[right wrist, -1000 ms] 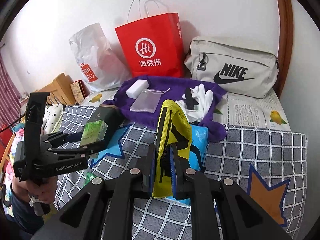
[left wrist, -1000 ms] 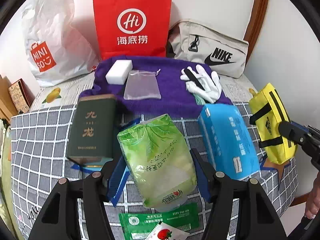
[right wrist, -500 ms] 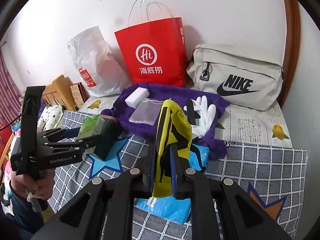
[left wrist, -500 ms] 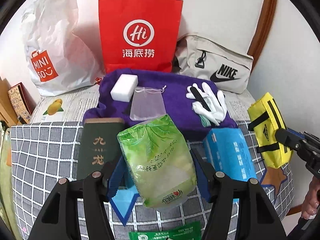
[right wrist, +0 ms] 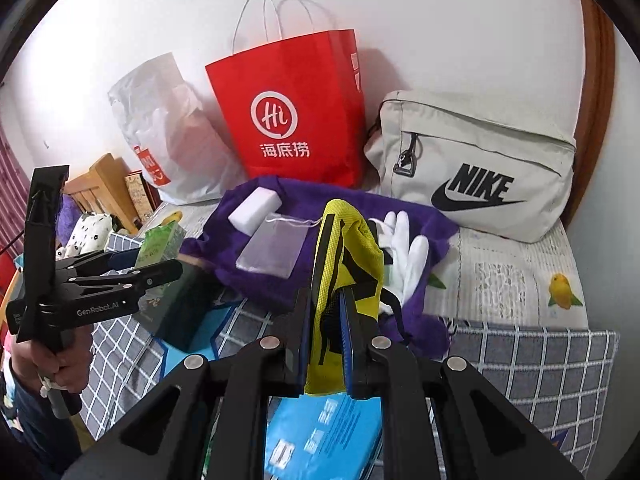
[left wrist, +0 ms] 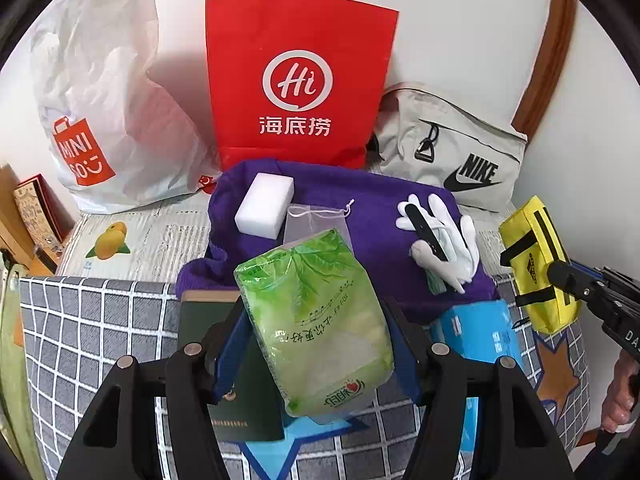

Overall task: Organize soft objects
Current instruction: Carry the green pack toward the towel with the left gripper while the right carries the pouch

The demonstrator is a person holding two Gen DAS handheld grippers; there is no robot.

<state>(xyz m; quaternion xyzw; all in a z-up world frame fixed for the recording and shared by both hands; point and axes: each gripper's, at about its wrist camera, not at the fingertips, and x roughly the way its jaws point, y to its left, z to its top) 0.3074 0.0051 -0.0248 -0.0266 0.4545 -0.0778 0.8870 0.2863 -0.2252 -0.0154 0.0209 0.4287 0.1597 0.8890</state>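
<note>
Both tongs have carried forward toward the bed's back edge, left tongs (left wrist: 316, 344) pinching the green plastic tissue pack (left wrist: 316, 328), right tongs (right wrist: 325, 344) squeezing the yellow fabric pouch (right wrist: 348, 264), so drop-off on the purple towel (left wrist: 360, 200) looks next.

White bag (left wrist: 104, 92) reads MINISO; grey bag (right wrist: 476, 164) NIKE.

Green box (left wrist: 224, 380): mostly hidden behind green tissue pack (left wrist: 316, 328) & left gripper (left wrist: 316, 344) finger. Blue pack (right wrist: 320, 432) cut off at 6 o'clock, top under yellow pouch (right wrist: 344, 276). Small print on green pack unreadable, probably brand text.
</note>
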